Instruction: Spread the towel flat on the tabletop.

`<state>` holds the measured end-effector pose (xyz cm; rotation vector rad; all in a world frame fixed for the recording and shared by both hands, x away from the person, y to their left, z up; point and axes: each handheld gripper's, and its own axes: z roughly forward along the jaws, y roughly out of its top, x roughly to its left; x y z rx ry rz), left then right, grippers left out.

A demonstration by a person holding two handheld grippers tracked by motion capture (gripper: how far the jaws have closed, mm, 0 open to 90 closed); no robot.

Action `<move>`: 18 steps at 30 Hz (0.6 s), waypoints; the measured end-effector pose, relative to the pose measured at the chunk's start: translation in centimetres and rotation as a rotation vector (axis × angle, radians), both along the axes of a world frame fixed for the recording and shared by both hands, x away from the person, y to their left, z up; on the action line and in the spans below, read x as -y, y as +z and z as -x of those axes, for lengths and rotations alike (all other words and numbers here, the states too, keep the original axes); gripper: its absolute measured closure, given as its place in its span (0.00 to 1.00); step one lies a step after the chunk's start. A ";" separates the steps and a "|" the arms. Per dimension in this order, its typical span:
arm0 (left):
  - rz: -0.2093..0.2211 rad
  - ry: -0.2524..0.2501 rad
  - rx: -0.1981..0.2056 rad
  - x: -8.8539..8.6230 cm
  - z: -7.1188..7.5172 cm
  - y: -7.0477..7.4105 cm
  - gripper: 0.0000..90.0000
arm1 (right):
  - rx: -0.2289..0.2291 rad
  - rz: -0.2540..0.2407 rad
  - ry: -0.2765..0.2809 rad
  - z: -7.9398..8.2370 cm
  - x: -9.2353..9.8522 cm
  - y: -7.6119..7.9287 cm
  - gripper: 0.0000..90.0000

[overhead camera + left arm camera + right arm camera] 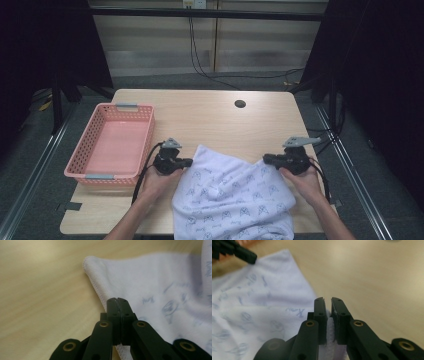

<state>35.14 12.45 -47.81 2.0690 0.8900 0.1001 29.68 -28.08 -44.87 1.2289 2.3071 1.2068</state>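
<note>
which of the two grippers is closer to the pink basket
The left gripper, clamped on the white printed towel's left edge beside the pink basket; the right gripper grips the towel's opposite edge.

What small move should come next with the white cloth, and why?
Probably lift both far corners together and fold the cloth toward the person: the left gripper and the right gripper are each shut on its edge, and it still lies rumpled on the table.

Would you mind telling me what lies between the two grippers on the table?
The white printed cloth spans between the left gripper and right gripper, seen in the high view.
</note>
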 end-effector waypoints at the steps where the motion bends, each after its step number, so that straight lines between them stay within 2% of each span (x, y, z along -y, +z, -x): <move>1: 0.017 0.012 0.034 -0.4 -0.1 0.9 1.00 | 0.037 -0.020 -0.010 0.0 0.3 1.1 0.93; 3: 0.081 0.042 0.094 -1.2 0.2 2.9 1.00 | 0.106 -0.051 -0.015 0.2 0.7 3.3 0.92; 4: 0.116 0.054 0.121 -1.6 0.6 3.7 1.00 | 0.157 -0.073 -0.015 0.6 1.0 4.6 0.92; 5: 0.129 0.064 0.134 -1.9 1.1 4.3 1.00 | 0.185 -0.096 -0.017 1.0 1.2 5.4 0.92; 6: 0.110 0.060 0.134 -2.1 1.4 4.4 1.00 | 0.208 -0.114 -0.012 1.7 1.5 5.7 0.92; 8: 0.075 0.044 0.105 -2.3 2.0 3.8 0.99 | 0.182 -0.107 0.006 2.7 1.7 5.0 0.92; 9: 0.059 0.033 0.081 -2.5 2.3 3.1 0.99 | 0.157 -0.073 0.007 3.3 1.8 4.0 0.92; 11: 0.009 0.018 0.031 -2.7 2.8 1.3 0.99 | 0.080 -0.023 0.019 4.3 1.9 1.4 0.92; 12: -0.006 0.016 0.007 -2.7 2.9 0.8 0.99 | 0.026 0.001 0.020 4.9 2.1 -0.2 0.92; 14: -0.047 0.009 -0.003 -2.7 3.4 -0.1 0.98 | -0.019 0.031 0.021 5.8 2.2 -1.9 0.92; 15: -0.049 0.006 -0.009 -2.8 3.4 -0.2 0.95 | -0.038 0.042 0.021 6.2 2.4 -2.6 0.92; 17: -0.010 0.017 -0.006 -2.9 3.0 0.2 0.86 | -0.059 0.048 0.023 6.6 2.7 -3.0 0.89; 18: 0.006 0.014 -0.004 -2.9 2.7 0.4 0.80 | -0.052 0.051 0.024 6.6 2.9 -2.8 0.80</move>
